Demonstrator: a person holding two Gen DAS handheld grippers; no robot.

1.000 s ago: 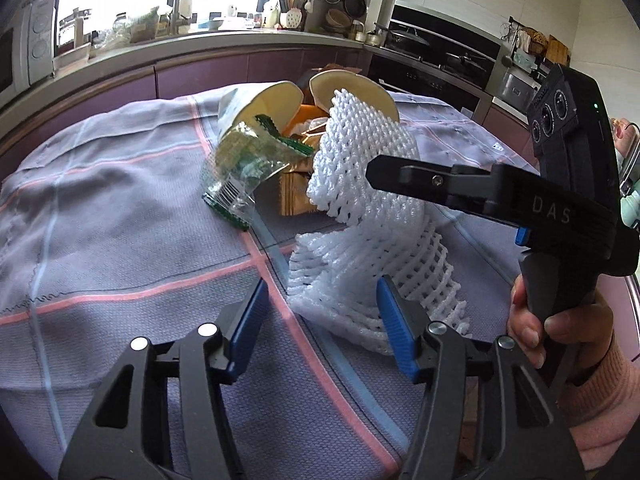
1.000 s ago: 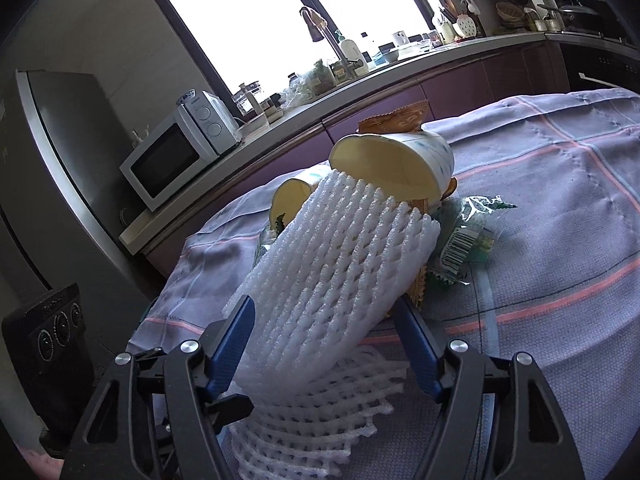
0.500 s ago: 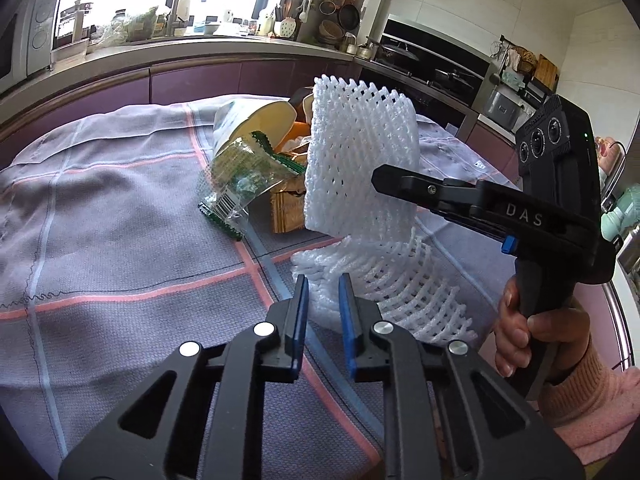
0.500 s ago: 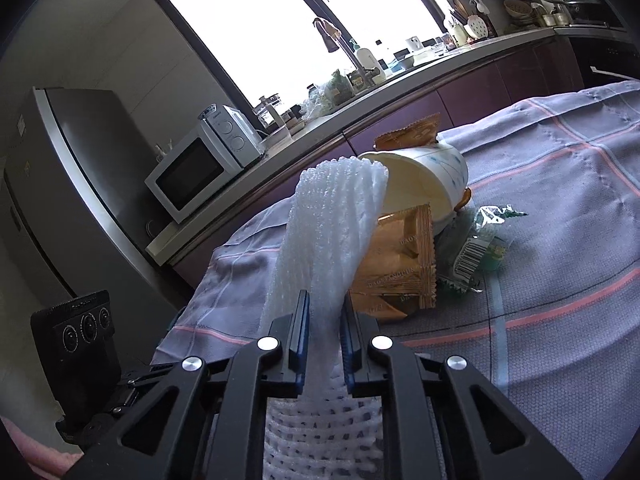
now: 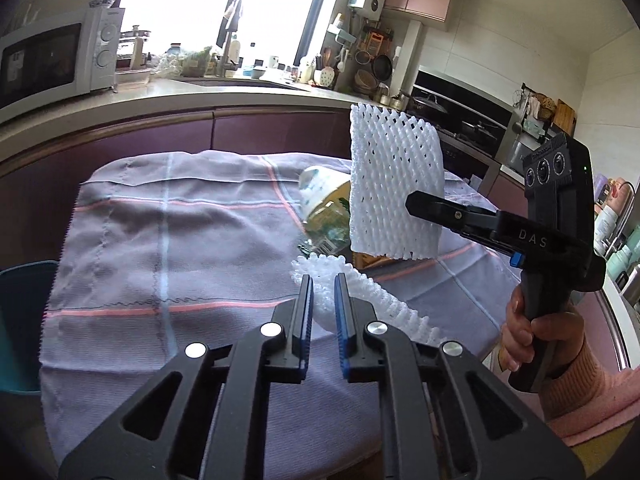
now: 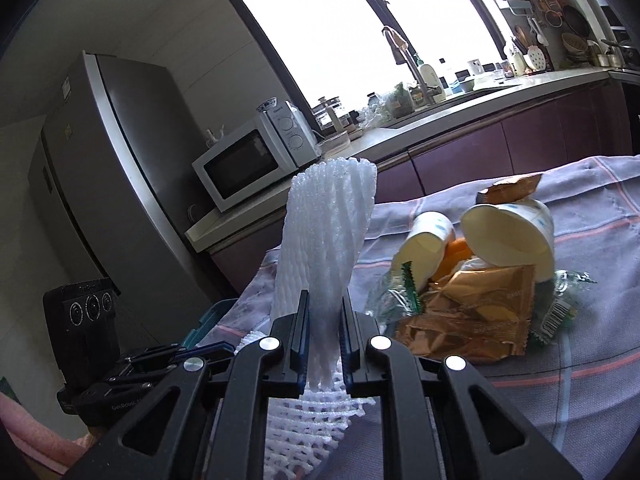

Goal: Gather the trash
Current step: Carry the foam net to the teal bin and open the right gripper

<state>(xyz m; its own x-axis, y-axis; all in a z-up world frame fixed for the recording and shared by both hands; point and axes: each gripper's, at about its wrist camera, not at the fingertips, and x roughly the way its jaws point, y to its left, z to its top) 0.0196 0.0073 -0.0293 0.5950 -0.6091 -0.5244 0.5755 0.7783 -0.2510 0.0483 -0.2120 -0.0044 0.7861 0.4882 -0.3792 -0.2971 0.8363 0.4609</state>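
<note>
My right gripper (image 6: pixel 324 320) is shut on a white foam net sleeve (image 6: pixel 328 240) and holds it upright above the table; the sleeve also shows in the left wrist view (image 5: pixel 394 188), with the right gripper (image 5: pixel 412 204) beside it. My left gripper (image 5: pixel 322 304) is shut on a second white foam net (image 5: pixel 360 296) and lifts its edge. The pile of trash lies on the cloth: two paper cups (image 6: pixel 508 236), a brown snack wrapper (image 6: pixel 472 312) and a clear green wrapper (image 6: pixel 560 308).
A purple-grey checked cloth (image 5: pixel 180 248) covers the table. A teal bin (image 5: pixel 20 320) stands at the table's left edge, and its rim shows in the right wrist view (image 6: pixel 208 320). Kitchen counter, microwave (image 6: pixel 248 160) and fridge lie beyond.
Both grippers closed on foam nets. The right one lifted its net upright off the pile. The left one rose and pulled back with the second net.
</note>
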